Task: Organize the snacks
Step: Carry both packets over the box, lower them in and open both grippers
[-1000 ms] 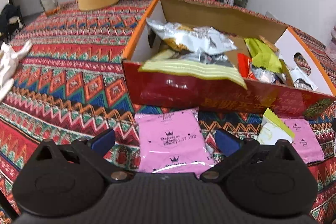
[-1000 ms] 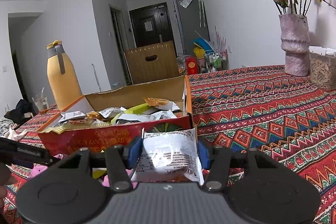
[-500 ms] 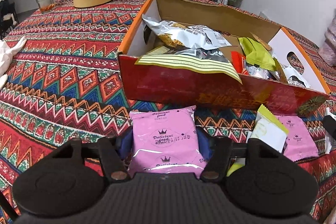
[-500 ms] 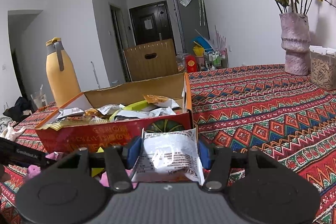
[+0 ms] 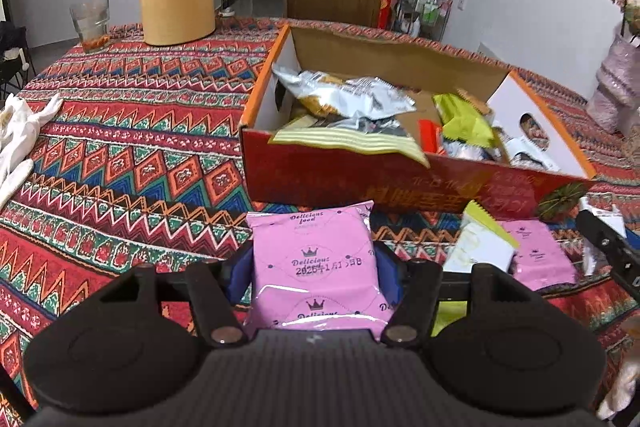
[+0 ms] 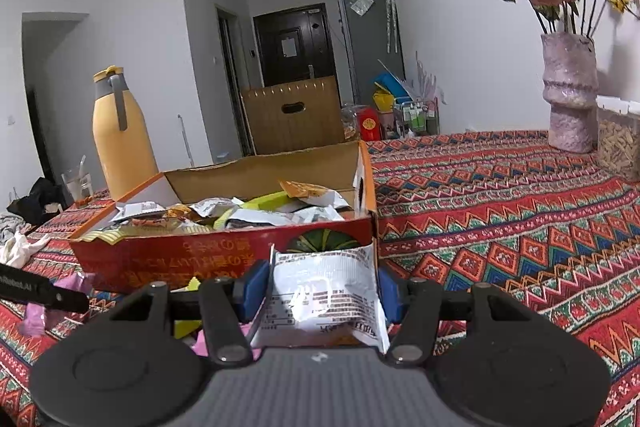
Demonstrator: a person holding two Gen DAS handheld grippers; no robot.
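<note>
While the left gripper (image 5: 314, 269) clamps a pink snack packet (image 5: 314, 259) just in front of the red snack box (image 5: 360, 183), the right gripper (image 6: 318, 291) grips a crinkled silver packet (image 6: 324, 295) before that box's corner. Both slick, puffy packets could slip or snag on the box's front wall if carried too low. Beyond that wall, the box is heaped unevenly, so additions may slide off onto the desk (image 5: 132, 131).

snack packets (image 5: 344, 99) in box (image 5: 400, 187), box on table (image 5: 120, 131)
</note>
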